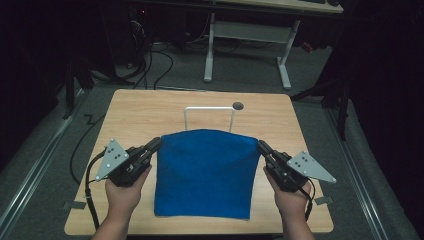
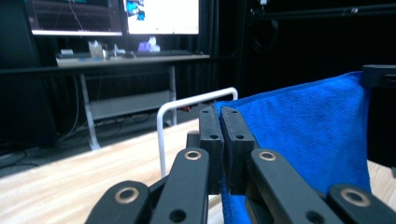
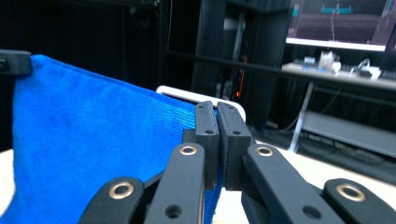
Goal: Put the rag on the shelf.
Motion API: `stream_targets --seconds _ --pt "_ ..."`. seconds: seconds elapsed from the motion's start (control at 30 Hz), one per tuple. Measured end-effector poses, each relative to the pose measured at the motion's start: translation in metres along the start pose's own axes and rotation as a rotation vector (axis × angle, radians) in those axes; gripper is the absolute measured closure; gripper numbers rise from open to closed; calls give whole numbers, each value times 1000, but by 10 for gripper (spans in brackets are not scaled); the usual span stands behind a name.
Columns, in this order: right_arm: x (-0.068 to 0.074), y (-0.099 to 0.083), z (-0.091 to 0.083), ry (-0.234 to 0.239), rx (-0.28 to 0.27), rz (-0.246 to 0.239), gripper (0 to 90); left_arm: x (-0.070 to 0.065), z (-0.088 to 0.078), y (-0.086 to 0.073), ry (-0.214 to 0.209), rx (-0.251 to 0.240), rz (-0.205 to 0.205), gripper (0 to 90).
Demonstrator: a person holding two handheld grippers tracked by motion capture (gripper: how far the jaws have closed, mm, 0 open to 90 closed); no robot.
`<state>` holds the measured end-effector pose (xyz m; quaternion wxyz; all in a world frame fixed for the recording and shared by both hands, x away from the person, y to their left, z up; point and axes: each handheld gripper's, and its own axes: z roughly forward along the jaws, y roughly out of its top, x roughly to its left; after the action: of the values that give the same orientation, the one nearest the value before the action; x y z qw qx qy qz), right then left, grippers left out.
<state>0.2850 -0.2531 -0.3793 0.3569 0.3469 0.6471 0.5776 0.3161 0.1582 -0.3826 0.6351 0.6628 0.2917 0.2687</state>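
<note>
blue towel [image 1: 205, 172] hangs stretched by its top corners, bottom edge on the table.

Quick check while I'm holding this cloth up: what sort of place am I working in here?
Probably a lab or recording workspace, not a home. Behind the small wooden table stands a desk with lit monitors, cables run over the carpeted floor, and the surroundings are dark.
</note>
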Motion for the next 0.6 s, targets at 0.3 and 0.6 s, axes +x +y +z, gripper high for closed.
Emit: stream_targets --seconds 0.3,0.6 --pt "9 21 -18 -2 -83 -43 883 -6 -9 15 -23 -46 16 892" --pt "0 28 -2 1 -69 -24 884 11 10 34 -6 -35 41 891"
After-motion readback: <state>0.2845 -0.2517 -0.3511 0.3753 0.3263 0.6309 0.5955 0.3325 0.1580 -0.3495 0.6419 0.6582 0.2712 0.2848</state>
